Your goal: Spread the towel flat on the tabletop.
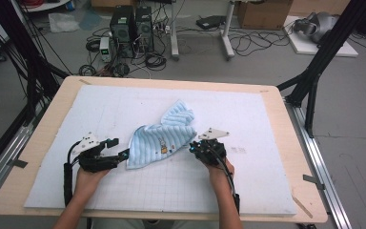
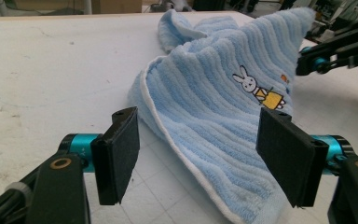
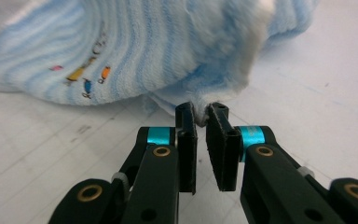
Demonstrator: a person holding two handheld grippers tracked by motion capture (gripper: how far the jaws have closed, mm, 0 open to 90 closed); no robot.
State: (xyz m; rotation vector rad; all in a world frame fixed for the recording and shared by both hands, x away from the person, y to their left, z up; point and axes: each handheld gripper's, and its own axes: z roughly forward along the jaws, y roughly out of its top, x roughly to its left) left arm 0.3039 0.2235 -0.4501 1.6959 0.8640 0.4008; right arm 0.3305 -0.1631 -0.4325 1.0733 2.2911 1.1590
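The right gripper (image 3: pixel 201 114) pinches the blue towel's (image 1: pixel 159 138) corner at frame centre. The left gripper (image 2: pixel 198 156) stands wide open around the near hem, holding nothing. Close it squarely on the hem before lifting.

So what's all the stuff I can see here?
light blue striped terry towel with a rabbit picture: one, light blue, crumpled mid-mat between the grippers
white gridded mat: one, white, covering the table
pale wooden table: one, tan, under the mat
black computer towers: two, black, on the floor behind
cardboard box: one, brown, floor at the back
left gripper: one, black, open at the towel's edge
right gripper: one, black, shut on a towel corner
hands: two, holding the grippers
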